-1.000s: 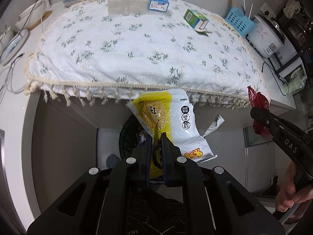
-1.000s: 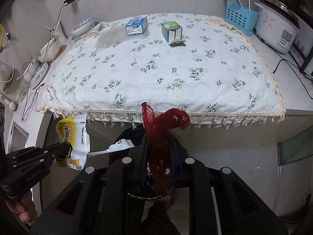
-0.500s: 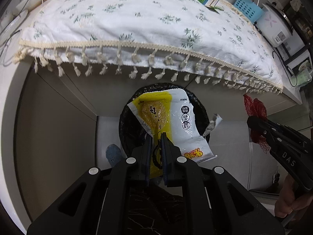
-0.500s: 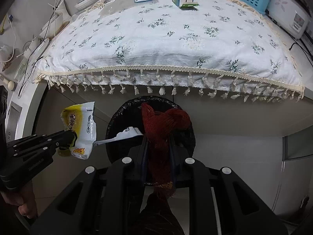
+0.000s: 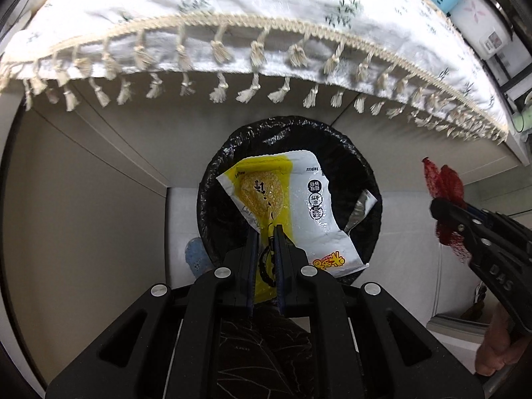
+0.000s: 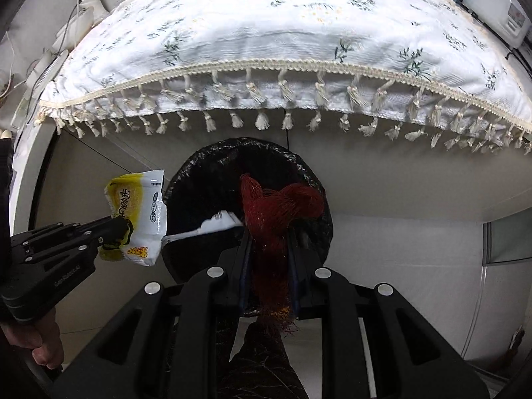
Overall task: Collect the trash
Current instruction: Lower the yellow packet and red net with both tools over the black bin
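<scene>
A flowered tablecloth (image 5: 232, 10) with tassels is hanging over the counter edge at the far side. Below it a black-lined trash bin (image 5: 212, 199) is standing on the floor. The left gripper (image 5: 266, 229) is pinching a yellow snack wrapper (image 5: 312, 199) above the bin. The right gripper (image 6: 267, 232) is clamping a red mesh net (image 6: 279, 206) over the bin's opening.
</scene>
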